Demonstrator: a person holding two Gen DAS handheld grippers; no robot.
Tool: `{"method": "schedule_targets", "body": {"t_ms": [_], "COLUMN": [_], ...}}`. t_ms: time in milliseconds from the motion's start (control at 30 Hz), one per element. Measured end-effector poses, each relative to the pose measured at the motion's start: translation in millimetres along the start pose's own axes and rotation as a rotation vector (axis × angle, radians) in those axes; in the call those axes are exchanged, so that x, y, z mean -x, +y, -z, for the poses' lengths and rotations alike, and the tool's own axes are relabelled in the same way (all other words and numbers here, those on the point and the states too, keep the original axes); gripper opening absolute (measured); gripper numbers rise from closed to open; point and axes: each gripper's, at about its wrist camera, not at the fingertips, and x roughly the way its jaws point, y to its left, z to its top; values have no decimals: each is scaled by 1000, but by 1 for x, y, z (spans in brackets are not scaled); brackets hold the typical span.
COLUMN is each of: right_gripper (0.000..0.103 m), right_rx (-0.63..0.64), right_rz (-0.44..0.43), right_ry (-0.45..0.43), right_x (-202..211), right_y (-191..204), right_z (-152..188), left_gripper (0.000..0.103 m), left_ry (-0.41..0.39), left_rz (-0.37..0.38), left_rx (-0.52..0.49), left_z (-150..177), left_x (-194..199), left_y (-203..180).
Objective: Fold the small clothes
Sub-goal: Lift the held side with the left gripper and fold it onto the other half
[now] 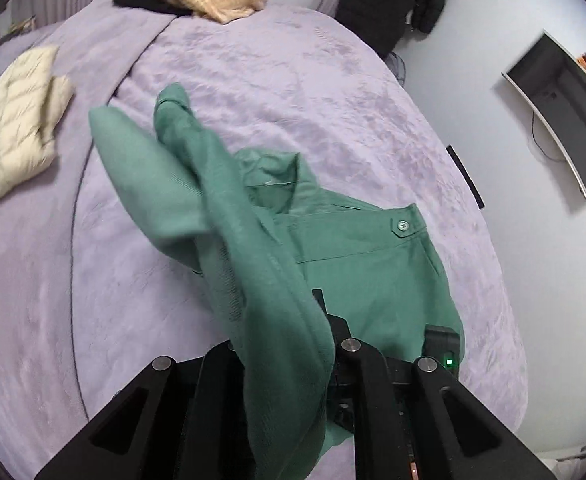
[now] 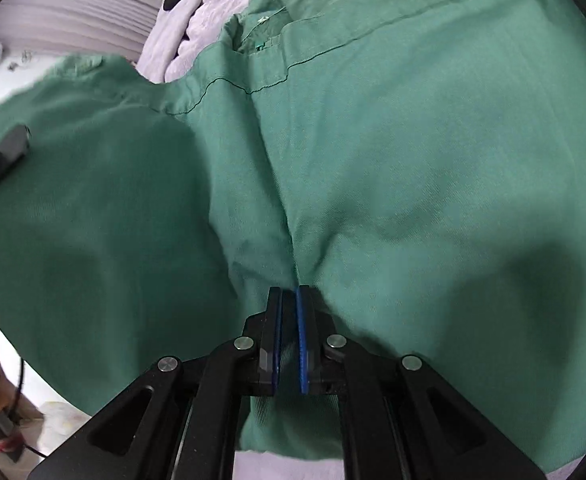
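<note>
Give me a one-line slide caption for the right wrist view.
Right gripper pinching a fold of the green jacket spread on the lilac bedspread.

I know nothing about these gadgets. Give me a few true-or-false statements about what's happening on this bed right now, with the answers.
1. The right gripper is pinching the green garment. True.
2. The bed cover is bright red. False: it is pale purple.
3. Green cloth drapes over the left gripper. True.
4. The green garment lies neatly folded into a small square. False: it is spread out, with part lifted.
5. A cream quilted jacket lies on the bed. True.
</note>
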Motion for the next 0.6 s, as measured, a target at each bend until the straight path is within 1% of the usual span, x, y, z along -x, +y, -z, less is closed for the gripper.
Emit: {"method": "schedule_targets", "body": {"t_ms": [33, 100, 167, 233, 300, 333, 400, 433, 467, 533, 600], "right_gripper": [8, 8, 8, 8, 10, 11, 11, 11, 11, 11, 11], "right_rx": [-39, -81, -113, -152, -204, -235, -298, -326, -349, -374, -371], "right_rz": [-46, -107, -129, -145, -154, -165, -175, -178, -199, -231, -242], "right_ry": [-4, -42, -96, -144, -182, -194, -207, -207, -208, -214, -215], "right_x": [11, 37, 72, 102, 126, 134, 142, 144, 147, 149, 151], "right_y": [-9, -26, -47, -72, -101, -116, -142, -154, -165, -174, -179], "right_z": [1, 7, 16, 26, 35, 38, 45, 48, 50, 53, 54], "left_gripper": [15, 15, 15, 15, 16, 16, 16, 18, 22, 22, 23], "left_ry": [1, 6, 16, 45, 85, 114, 177, 211, 230, 219, 194], "left_rz": [-6, -15, -14, -14, -19, -33, -77, -112, -134, -175, -203], "left_rx": [-37, -109, -179, -242, -293, -304, -321, -334, -343, -365, -385], "left_z": [-6, -16, -20, -21, -18, -13, -4, 1, 7, 15, 18], "left_x": [-4, -15, -30, -54, -87, -109, -149, -169, -182, -189, -182], "left_y": [-20, -61, -101, -136, -166, -179, -195, -202, -205, -212, -218]}}
